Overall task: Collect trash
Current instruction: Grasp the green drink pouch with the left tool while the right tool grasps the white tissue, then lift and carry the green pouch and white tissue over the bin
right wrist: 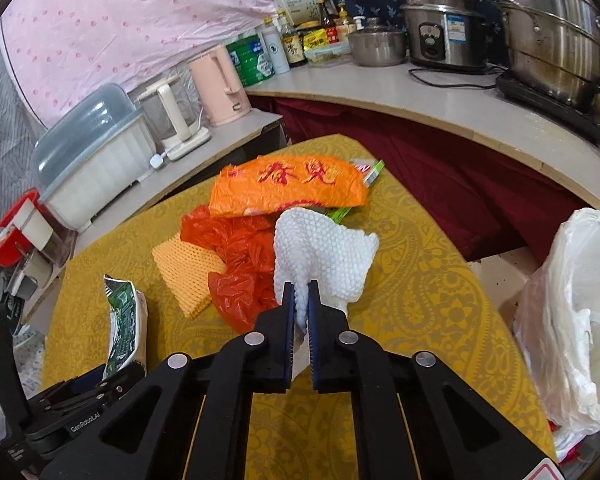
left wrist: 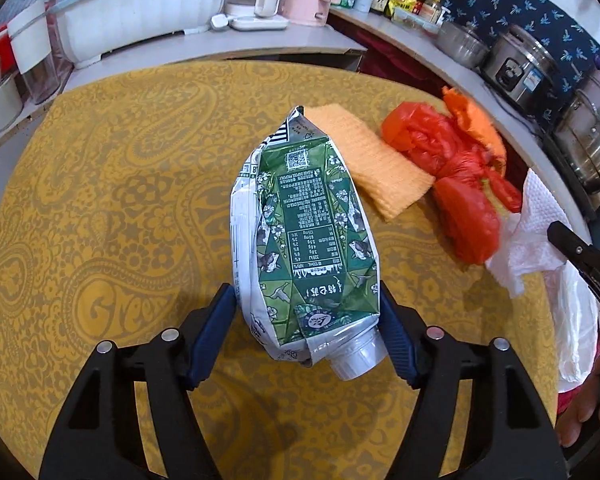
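My left tongs straddled the crumpled green carton at its capped end, both pads pressing its sides, so I called that a grip; the carton lay flat on the yellow surface, cap toward me, easiest end to pinch. My right tongs were clenched on a corner of the white paper towel, which stood bunched above the pads, probably lifted by the pinch. In the left view the same towel sat at the surface's right edge with the right tongs' black tip on it. Just past it lay the red plastic bag, crumpled, touching the orange ribbed cloth on one side. Farther back an orange printed wrapper lay over the red bag's far end, a small green packet peeking behind. White bin bag hung open off the right side of the surface, close to the towel, likely the drop spot. Nothing was in it that I could tell.
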The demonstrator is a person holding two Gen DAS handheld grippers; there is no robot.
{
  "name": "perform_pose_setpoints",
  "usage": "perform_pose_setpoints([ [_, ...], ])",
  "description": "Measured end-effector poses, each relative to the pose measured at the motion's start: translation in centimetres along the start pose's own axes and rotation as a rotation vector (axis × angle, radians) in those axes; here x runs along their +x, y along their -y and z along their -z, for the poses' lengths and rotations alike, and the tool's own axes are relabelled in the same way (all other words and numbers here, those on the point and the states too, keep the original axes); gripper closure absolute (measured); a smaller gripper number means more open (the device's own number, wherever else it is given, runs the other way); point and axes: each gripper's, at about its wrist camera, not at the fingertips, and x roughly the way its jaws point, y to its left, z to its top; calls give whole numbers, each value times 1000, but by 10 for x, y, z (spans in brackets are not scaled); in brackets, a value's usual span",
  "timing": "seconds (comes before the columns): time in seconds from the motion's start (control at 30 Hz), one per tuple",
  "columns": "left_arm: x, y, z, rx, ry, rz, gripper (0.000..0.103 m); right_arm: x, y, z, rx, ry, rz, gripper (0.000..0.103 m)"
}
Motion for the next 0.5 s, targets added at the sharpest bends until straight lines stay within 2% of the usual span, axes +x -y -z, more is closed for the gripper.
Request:
perform_pose_setpoints([
  [0.2,-38,18,1,22,59,31,37,-45,11,-13,15,82,2,97],
  [0.5,-94,69,8,94,147,92,37,-116,33,-27,24,206,16,97],
])
